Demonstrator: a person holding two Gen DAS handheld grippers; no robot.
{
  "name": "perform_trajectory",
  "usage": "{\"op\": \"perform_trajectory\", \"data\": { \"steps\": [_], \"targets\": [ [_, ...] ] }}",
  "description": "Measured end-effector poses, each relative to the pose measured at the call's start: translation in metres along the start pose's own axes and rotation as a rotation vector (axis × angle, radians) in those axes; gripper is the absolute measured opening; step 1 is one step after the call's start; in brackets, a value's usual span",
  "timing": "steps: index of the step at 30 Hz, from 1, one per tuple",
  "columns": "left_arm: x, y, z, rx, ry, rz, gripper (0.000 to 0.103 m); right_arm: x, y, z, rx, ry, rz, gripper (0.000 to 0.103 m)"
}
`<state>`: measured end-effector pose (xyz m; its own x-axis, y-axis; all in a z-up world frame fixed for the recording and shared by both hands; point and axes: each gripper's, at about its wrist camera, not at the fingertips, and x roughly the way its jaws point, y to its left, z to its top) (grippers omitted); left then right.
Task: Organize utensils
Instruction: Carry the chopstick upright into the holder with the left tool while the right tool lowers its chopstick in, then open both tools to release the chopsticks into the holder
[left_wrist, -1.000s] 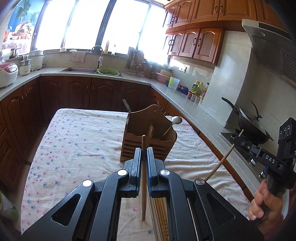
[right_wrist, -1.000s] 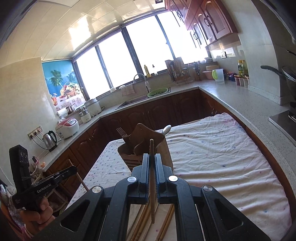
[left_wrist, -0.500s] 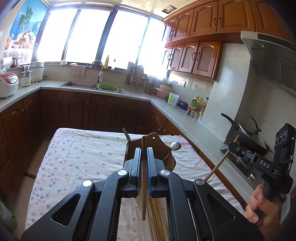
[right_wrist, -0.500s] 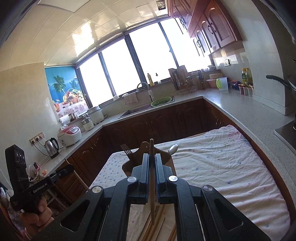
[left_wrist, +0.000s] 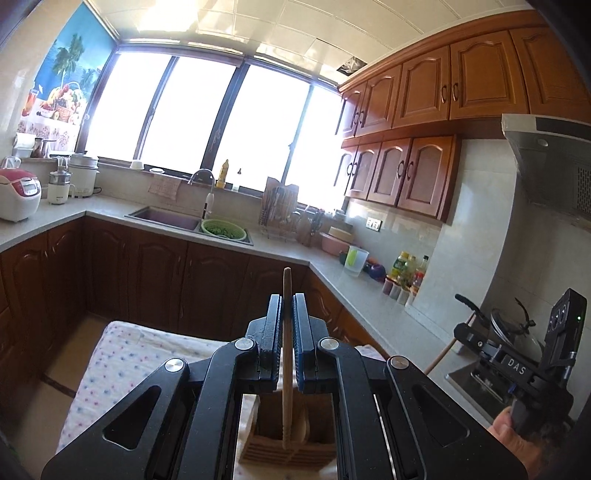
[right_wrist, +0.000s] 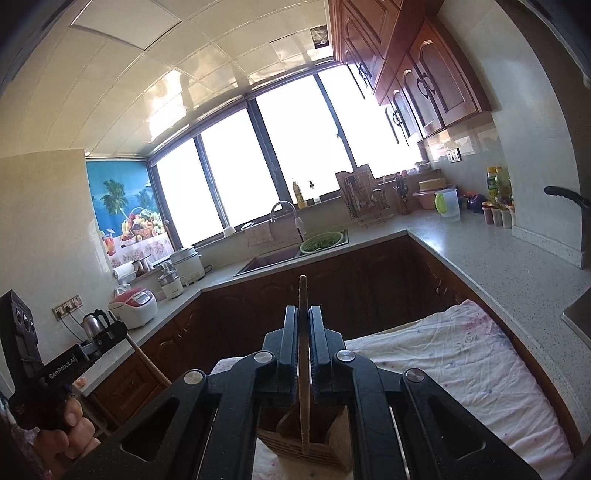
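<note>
Wooden chopstick (left_wrist: 285, 354) is clamped upright in left claw (left_wrist: 286, 314), another chopstick (right_wrist: 303, 354) in right claw (right_wrist: 303, 325); wooden holder (left_wrist: 288, 448) is seen directly below & ahead of both, approx. equally near.

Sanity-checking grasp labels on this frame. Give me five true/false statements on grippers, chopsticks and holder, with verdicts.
1. The left gripper is shut on a wooden chopstick. True.
2. The right gripper is empty. False: it is shut on its own chopstick, which stands upright between the pads.
3. The wooden utensil holder sits on the floral tablecloth. True.
4. The green colander is on the table beside the holder. False: it is at the sink on the far counter.
5. Both chopsticks are already in the holder. False: each is clamped in a gripper above it.
</note>
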<state>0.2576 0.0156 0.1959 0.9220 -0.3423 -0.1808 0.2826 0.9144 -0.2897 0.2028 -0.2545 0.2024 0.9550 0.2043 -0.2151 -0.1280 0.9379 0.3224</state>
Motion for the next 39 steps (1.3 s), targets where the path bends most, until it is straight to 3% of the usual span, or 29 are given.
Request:
{"op": "perform_trajectory", "data": {
  "steps": [9,21,33,35,36,37,39],
  "targets": [
    [0.060,0.015,-0.034,-0.023,0.038,0.064,0.005,0.053,-0.014,-0.023,-0.009,0.047,-0.043,0.005],
    [0.094,0.029,-0.089,-0.039,0.165,0.107,0.006,0.082,-0.030,-0.065,0.012,0.155,-0.057,0.005],
    [0.091,0.024,-0.085,-0.008,0.185,0.113,0.006,0.089,-0.031,-0.068,0.026,0.185,-0.066,0.006],
    [0.088,0.024,-0.085,-0.010,0.188,0.099,0.010,0.088,-0.031,-0.067,0.030,0.185,-0.059,0.011],
    [0.086,0.024,-0.084,-0.010,0.188,0.096,0.018,0.088,-0.032,-0.067,0.035,0.182,-0.052,0.011],
    [0.082,0.023,-0.084,-0.010,0.186,0.098,0.031,0.087,-0.033,-0.067,0.042,0.181,-0.046,0.017],
    [0.074,0.023,-0.083,-0.012,0.168,0.099,0.044,0.083,-0.035,-0.066,0.056,0.172,-0.030,0.034]
  ]
}}
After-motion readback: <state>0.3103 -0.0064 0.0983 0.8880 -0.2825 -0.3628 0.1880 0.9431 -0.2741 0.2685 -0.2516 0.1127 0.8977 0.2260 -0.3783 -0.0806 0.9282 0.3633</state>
